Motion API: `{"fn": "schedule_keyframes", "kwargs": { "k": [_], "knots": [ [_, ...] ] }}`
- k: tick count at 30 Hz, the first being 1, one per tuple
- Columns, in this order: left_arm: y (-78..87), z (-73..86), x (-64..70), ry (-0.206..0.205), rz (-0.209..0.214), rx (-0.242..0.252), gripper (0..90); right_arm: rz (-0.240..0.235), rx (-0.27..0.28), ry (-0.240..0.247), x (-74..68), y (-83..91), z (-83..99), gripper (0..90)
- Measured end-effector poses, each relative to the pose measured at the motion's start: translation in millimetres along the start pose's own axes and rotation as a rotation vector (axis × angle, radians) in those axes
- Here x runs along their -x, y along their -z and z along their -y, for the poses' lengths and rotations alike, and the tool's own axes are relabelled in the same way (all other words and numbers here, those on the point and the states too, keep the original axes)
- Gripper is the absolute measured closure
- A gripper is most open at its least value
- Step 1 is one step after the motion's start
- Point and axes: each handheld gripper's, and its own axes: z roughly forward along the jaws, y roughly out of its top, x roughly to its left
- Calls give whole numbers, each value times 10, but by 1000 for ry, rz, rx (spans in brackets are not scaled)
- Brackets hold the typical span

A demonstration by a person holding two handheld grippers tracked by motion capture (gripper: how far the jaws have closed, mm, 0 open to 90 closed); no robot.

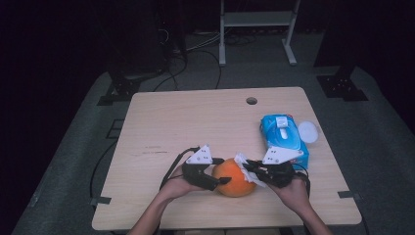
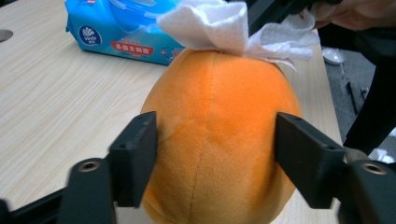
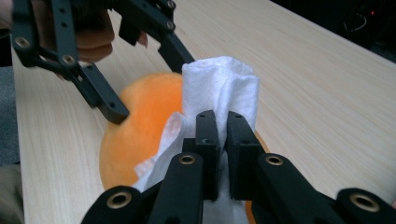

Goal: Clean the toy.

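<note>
The right gripper (image 3: 223, 135) is clamped on a white wipe (image 3: 219, 88), pressing it against the orange plush ball (image 1: 234, 177) from the ball's 3 o'clock. The left gripper (image 2: 215, 154) grips the ball from 9 o'clock, jaws touching both flanks. The ball sits at the table's (image 1: 195, 122) 6 o'clock edge; a blue wipes pack (image 1: 283, 137) lies at its 2 o'clock.

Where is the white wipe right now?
The white wipe is pinched in the right hand-held gripper and pressed on the orange plush ball, near the table's front edge in the high view, just left of the blue wipes pack.
</note>
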Motion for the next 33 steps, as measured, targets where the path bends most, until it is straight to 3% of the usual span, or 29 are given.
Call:
{"fn": "schedule_keyframes", "kwargs": {
  "k": [3, 5, 8, 12, 13, 14, 15, 16, 17, 20, 21, 25, 28, 30, 33],
  "knots": [
    [-23, 1, 33, -28, 11, 5, 378, -40, 30, 5, -59, -35, -69, 838],
    [-19, 2, 43, -47, 3, -10, 386, -84, 28, 49, -179, -131, -168, 837],
    [1, 35, 15, -40, 4, -7, 392, -85, 15, 70, -208, -162, -193, 838],
    [39, 107, -77, 1, -3, -2, 390, -57, 3, 60, -102, -109, -148, 838],
    [55, 134, -119, 24, -3, 3, 387, -34, -1, 31, 1, -40, -78, 838],
    [55, 134, -119, 24, -3, 3, 383, -34, -1, 31, 1, -40, -78, 838],
    [48, 132, -123, 31, 2, 9, 377, -24, -6, -9, 94, 13, 9, 838],
    [48, 132, -123, 31, 2, 9, 359, -24, -6, -9, 94, 13, 9, 838],
    [32, 93, -113, 46, 6, 7, 319, -38, -4, -40, 131, 26, 74, 838],
    [31, 43, -102, 65, 8, 12, 213, -32, -6, -35, 115, 11, 94, 838],
    [31, 21, -81, 68, 34, 38, 201, -36, -2, -34, 114, 0, 100, 838],
    [-21, 28, -51, 40, 26, 12, 242, -32, -6, -31, 80, -6, 71, 837],
    [-22, 60, -62, 39, 29, 10, 286, -31, 4, -1, -9, -19, 13, 837],
    [-16, 77, -62, 39, 21, 4, 311, -59, 18, 7, -62, -47, -27, 837],
    [-5, 123, -84, 39, 20, -3, 335, -61, 5, 40, -115, -94, -73, 837]
  ]
}}
